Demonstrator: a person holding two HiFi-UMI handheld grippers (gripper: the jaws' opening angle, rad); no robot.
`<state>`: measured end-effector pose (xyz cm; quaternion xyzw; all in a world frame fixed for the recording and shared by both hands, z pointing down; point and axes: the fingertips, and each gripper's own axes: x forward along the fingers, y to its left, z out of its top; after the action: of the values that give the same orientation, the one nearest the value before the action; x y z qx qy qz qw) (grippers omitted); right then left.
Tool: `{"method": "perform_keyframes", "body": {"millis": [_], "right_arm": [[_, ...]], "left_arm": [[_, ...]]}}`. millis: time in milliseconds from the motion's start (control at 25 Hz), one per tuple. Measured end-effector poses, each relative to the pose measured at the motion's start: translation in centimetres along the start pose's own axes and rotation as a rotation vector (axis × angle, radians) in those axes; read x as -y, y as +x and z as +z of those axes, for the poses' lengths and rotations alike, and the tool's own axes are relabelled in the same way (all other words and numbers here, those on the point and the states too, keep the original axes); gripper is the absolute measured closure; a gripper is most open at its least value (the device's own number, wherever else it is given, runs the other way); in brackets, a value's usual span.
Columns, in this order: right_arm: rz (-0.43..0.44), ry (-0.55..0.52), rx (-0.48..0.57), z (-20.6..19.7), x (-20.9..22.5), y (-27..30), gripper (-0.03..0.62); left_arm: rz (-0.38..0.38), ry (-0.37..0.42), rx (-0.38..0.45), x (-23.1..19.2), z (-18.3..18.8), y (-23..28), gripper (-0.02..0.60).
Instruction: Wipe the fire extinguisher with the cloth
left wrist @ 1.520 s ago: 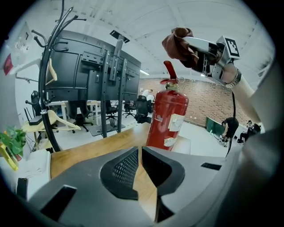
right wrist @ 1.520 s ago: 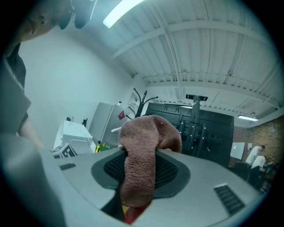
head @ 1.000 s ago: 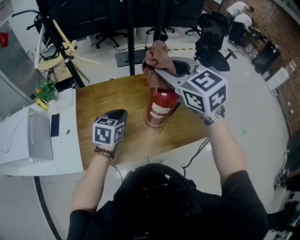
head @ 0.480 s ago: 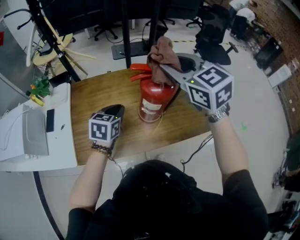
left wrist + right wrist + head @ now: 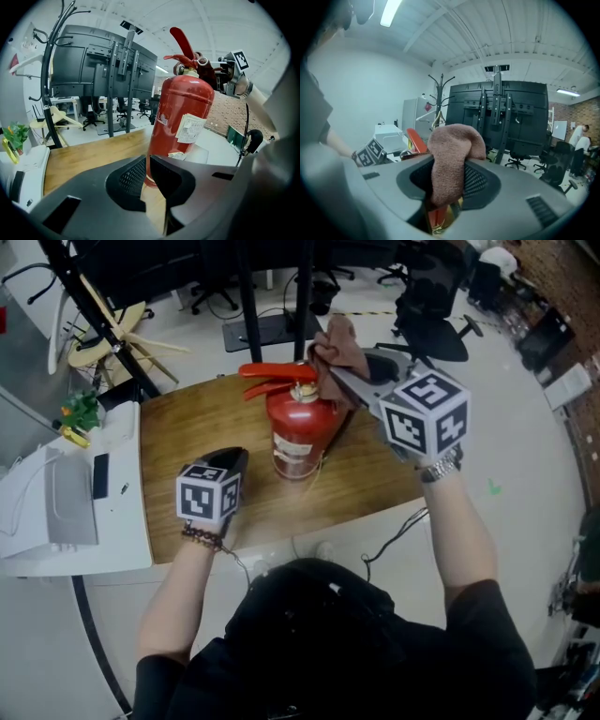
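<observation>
Fire extinguisher (image 5: pixel 180 117): base hidden behind the closed jaws of the left gripper (image 5: pixel 146 174) in the left gripper view; print on its label (image 5: pixel 191 129) too small to read. In the right gripper view, body concealed by the cloth (image 5: pixel 450 154) clamped in the right gripper (image 5: pixel 449 180) (only the red lever (image 5: pixel 415 140) and a sliver below show). White machine (image 5: pixel 56 512): cut off by the head view's left edge.

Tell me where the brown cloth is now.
In the head view the brown terry cloth is pinched in the right tongs, right of centre, beside the top valve of the red fire extinguisher standing on the wooden table.
</observation>
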<state>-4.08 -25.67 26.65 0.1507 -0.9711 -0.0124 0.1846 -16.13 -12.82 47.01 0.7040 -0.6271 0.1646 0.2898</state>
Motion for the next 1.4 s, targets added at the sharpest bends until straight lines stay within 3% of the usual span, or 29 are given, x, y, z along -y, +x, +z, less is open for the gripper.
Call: {"method": "perform_keyframes", "body": {"millis": [720, 1400], "right_arm": [[-0.036, 0.163, 0.048, -5.4, 4.4, -1.7, 0.445], [-0.051, 0.325, -0.028, -16.6, 5.8, 0.8, 0.451]], "left_arm": [[0.041, 0.01, -0.041, 1.4, -0.6, 0.3, 0.558], [0.06, -0.004, -0.098, 2.3, -2.5, 1.5, 0.558]]}}
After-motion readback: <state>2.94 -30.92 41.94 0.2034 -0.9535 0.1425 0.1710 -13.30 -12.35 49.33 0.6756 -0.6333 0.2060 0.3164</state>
